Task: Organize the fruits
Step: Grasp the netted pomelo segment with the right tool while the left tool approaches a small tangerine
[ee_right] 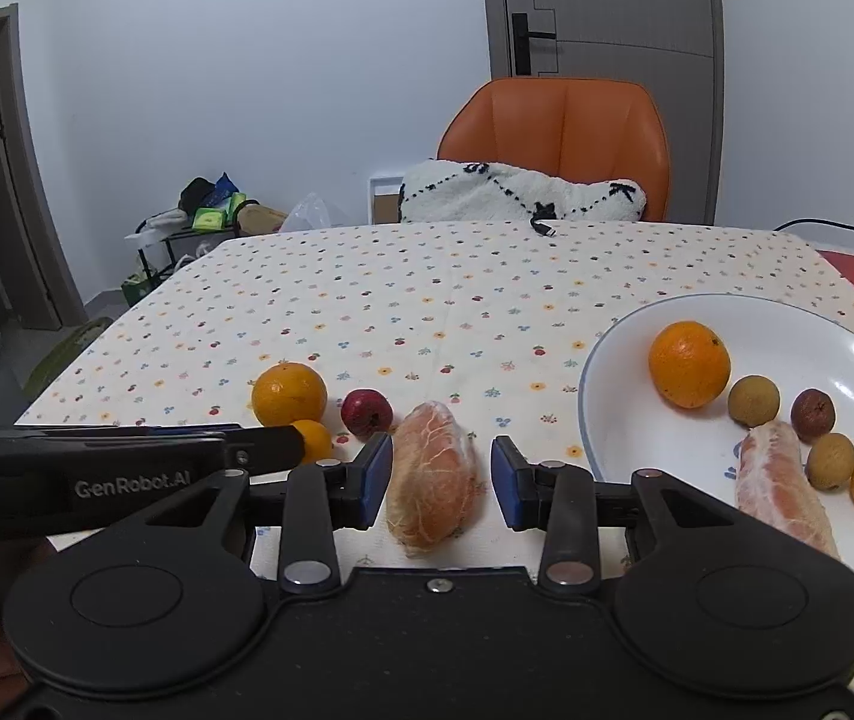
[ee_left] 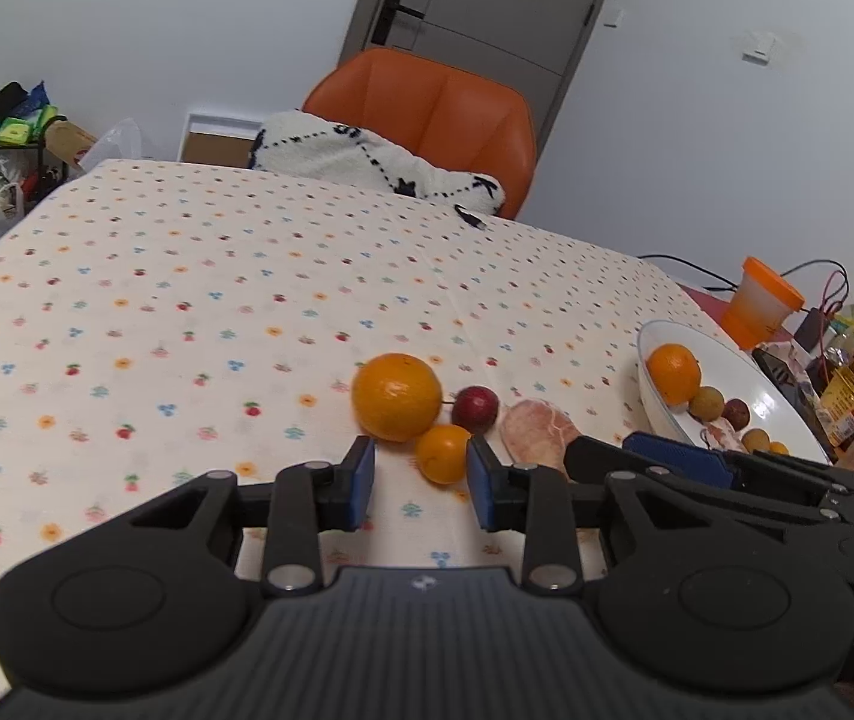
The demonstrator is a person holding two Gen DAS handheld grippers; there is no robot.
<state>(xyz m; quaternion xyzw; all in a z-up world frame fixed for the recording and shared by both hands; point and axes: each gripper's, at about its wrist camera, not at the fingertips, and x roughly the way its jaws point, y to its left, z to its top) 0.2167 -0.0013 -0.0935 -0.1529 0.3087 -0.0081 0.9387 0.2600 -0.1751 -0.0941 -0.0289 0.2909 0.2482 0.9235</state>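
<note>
Left claw [ee_left: 421, 480]: spread, small orange [ee_left: 442, 453] just ahead, near its right pad. Right claw [ee_right: 442, 477]: spread, straddling one pomelo segment [ee_right: 432, 483]. Plate [ee_right: 607, 420]: six fruits.

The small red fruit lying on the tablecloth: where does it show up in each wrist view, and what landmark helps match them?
Left wrist view: small red fruit sits center, just beyond the open left gripper, right of the big orange.
Right wrist view: it sits left of center, beyond the open right gripper.
Shared landmark: orange chair.
</note>
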